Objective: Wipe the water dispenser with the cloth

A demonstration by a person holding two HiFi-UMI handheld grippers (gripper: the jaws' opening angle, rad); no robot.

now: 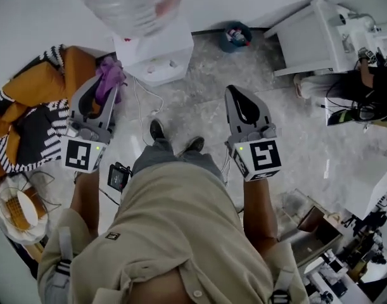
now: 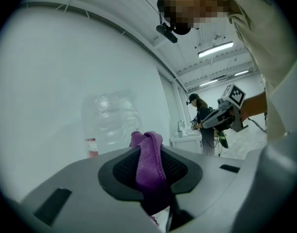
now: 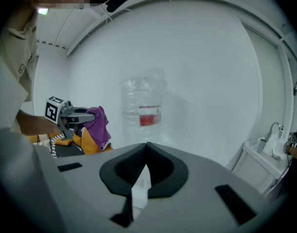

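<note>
Standing operator seen from above, both grippers raised at waist height. Nearest, the left gripper (image 1: pixel 107 99) has its jaws closed on a purple cloth (image 1: pixel 110 78). The left gripper view shows the cloth (image 2: pixel 149 155) pinched in a vertical fold between the pads, with a bunched end standing out beyond the tips. The right gripper (image 1: pixel 236 97) carries nothing; in its own view the right gripper (image 3: pixel 147 148) has its jaws brought together at the tips.

Beyond the tips stands the water dispenser (image 1: pixel 156 54), a white upright cabinet on the pale floor (image 1: pixel 199 106), topped by an inverted clear bottle (image 1: pixel 131 2). Its long axis is vertical, so the faces to be wiped run up and down. In the head view it lies forward and slightly right of the left gripper, with the cloth's free end just beside its left edge, contact not discernible. The right gripper is well apart from it, forward and left being the direction across. The left, cloth-bearing gripper is judged the nearer, and the coming move should be a short advance rightward and forward to lay the fold against the cabinet. Farther off, a heap of orange and striped fabric (image 1: pixel 28 106) lies left, and a small bin (image 1: pixel 236 35) stands by the wall.
</note>
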